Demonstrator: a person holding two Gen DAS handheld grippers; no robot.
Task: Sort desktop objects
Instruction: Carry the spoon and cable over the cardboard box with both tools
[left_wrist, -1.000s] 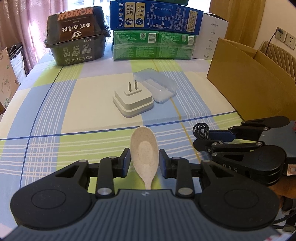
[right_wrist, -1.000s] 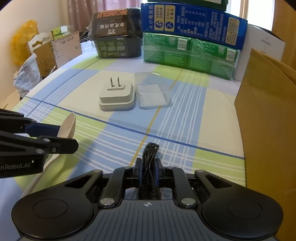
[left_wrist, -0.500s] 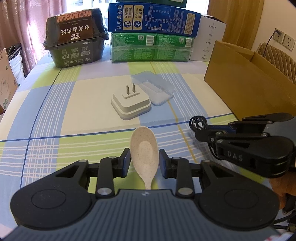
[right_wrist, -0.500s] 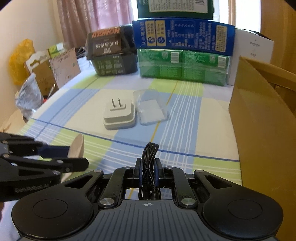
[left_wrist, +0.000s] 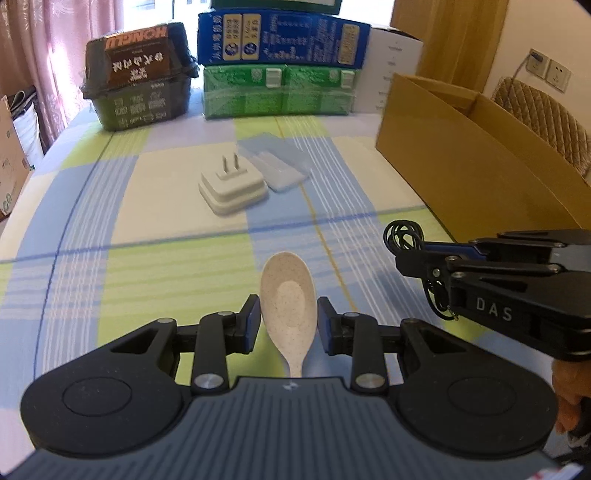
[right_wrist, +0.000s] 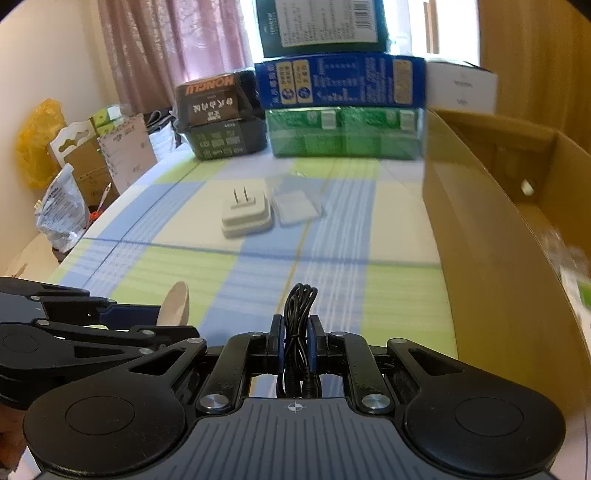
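My left gripper is shut on a beige speckled spoon, bowl pointing forward, held above the checked tablecloth. My right gripper is shut on a coiled black cable. In the left wrist view the right gripper reaches in from the right with the black cable looping out of its tip. In the right wrist view the left gripper and the spoon show at lower left. A white plug adapter and a clear plastic lid lie mid-table.
An open cardboard box stands along the right side. Stacked blue and green cartons and a black food container line the far edge. Bags and boxes sit off the left edge. A hand holds the right gripper.
Both grippers have risen and moved forward with the spoon and the cable still held. The right gripper has rolled and shifted towards the cardboard box, whose inside now shows.
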